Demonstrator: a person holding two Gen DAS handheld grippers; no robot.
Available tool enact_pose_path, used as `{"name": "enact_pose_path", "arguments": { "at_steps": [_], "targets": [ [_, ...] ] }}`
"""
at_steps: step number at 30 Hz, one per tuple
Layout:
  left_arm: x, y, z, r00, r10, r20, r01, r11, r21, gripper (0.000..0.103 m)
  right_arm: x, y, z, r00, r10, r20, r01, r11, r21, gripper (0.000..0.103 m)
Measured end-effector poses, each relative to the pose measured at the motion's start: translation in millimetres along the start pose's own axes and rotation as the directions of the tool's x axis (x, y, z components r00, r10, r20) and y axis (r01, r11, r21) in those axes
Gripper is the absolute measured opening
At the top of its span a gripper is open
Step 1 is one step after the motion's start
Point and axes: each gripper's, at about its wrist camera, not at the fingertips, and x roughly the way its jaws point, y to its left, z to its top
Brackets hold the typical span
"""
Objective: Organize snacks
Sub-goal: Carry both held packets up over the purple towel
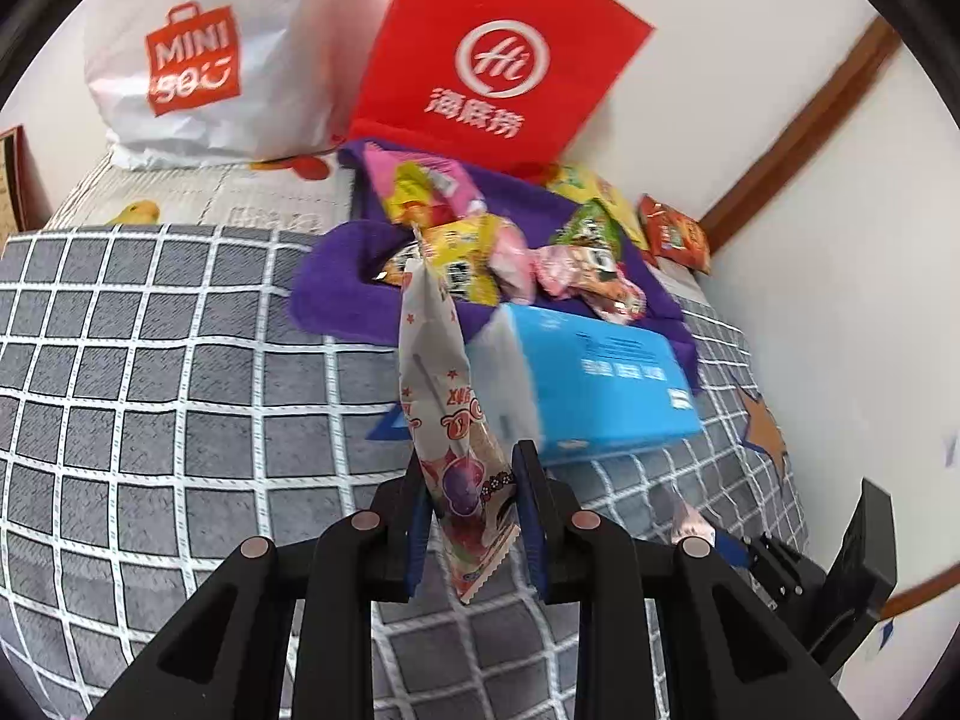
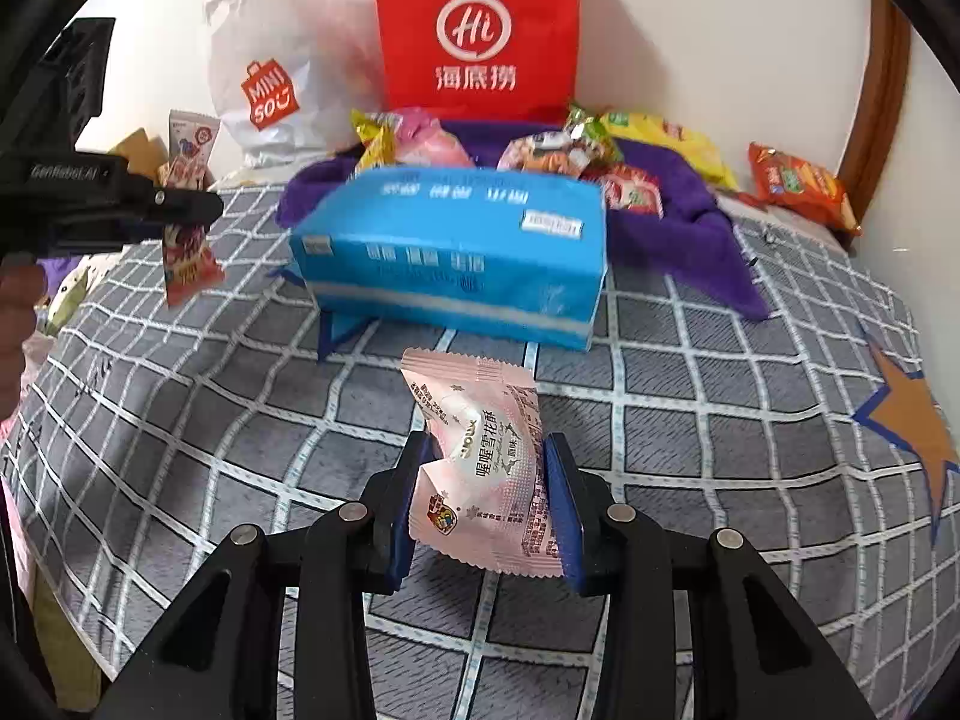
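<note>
My left gripper (image 1: 471, 501) is shut on a long white snack packet (image 1: 441, 396) with cartoon print, held on edge above the checked blanket. The right wrist view shows that same left gripper (image 2: 180, 204) at the far left, with the white packet (image 2: 187, 222) hanging from it. My right gripper (image 2: 486, 489) is shut on a pink snack packet (image 2: 486, 456), lifted off the blanket. A pile of snack packets (image 1: 480, 246) lies on a purple towel (image 1: 336, 294) behind a blue tissue pack (image 1: 594, 384). The right gripper's body (image 1: 774, 564) shows at lower right in the left wrist view.
A red shopping bag (image 2: 477, 30) and a white plastic bag (image 2: 270, 78) stand against the wall behind the pile. An orange packet (image 2: 801, 186) lies at the right by the wooden bed frame (image 2: 882, 78). The grey checked blanket (image 2: 210, 420) covers the bed.
</note>
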Motion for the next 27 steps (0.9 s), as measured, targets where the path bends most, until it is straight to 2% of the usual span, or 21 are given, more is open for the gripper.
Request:
{"name": "enact_pose_path", "arguments": {
  "at_steps": [4, 8, 15, 27],
  "targets": [
    [-7.7, -9.0, -7.6, 1.000, -0.025, 0.007, 0.025, 1.000, 0.014, 0.024, -15.5, 0.9, 6.8, 1.000, -0.020, 0.024, 0.020, 1.000, 0.003, 0.038],
    [-11.6, -19.0, -13.4, 1.000, -0.019, 0.007, 0.018, 0.999, 0.044, 0.024, -28.0, -0.6, 12.6, 0.998, -0.044, 0.048, 0.043, 0.999, 0.014, 0.038],
    [-14.4, -25.2, -21.6, 1.000, -0.018, 0.002, 0.018, 0.998, 0.056, 0.024, -31.7, -4.2, 21.7, 0.997, -0.070, 0.043, 0.069, 0.997, 0.041, 0.038],
    [-12.2, -36.2, -29.2, 0.999, -0.030, -0.011, 0.031, 0.997, 0.069, 0.025, -31.9, -12.0, 32.4, 0.998, -0.047, 0.043, 0.043, 0.995, 0.087, 0.038]
  ]
}}
